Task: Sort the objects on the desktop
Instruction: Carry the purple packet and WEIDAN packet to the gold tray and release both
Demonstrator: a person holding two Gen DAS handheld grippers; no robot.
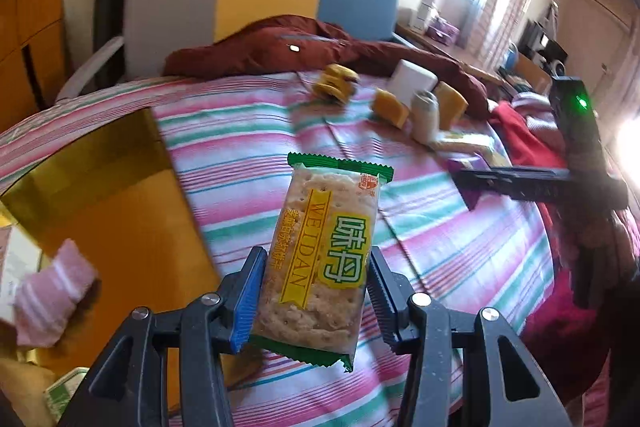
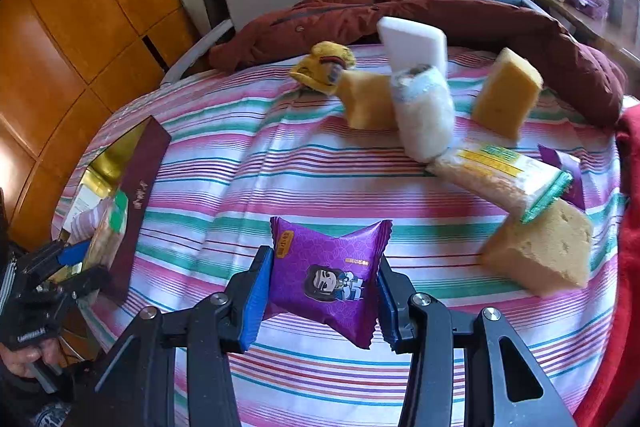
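My left gripper (image 1: 314, 291) is shut on a green-edged cracker packet (image 1: 320, 259), held above the striped cloth beside the open gold-lined box (image 1: 100, 163). In the right wrist view that gripper (image 2: 76, 259) hangs at the box's near end (image 2: 132, 187) with the packet. My right gripper (image 2: 322, 291) is shut on a purple snack pouch (image 2: 328, 275) over the cloth's middle. It appears in the left wrist view as a dark frame (image 1: 536, 183) at the right. A second cracker packet (image 2: 500, 175) lies on a sponge block (image 2: 544, 247).
At the back of the striped cloth (image 2: 280, 163) stand yellow sponges (image 2: 506, 95), a white roll (image 2: 424, 115), a white block (image 2: 412, 39) and a yellow plush toy (image 2: 324, 67). A dark red jacket (image 2: 440, 11) lies behind. A rolled pink striped sock (image 1: 52, 299) lies in the box.
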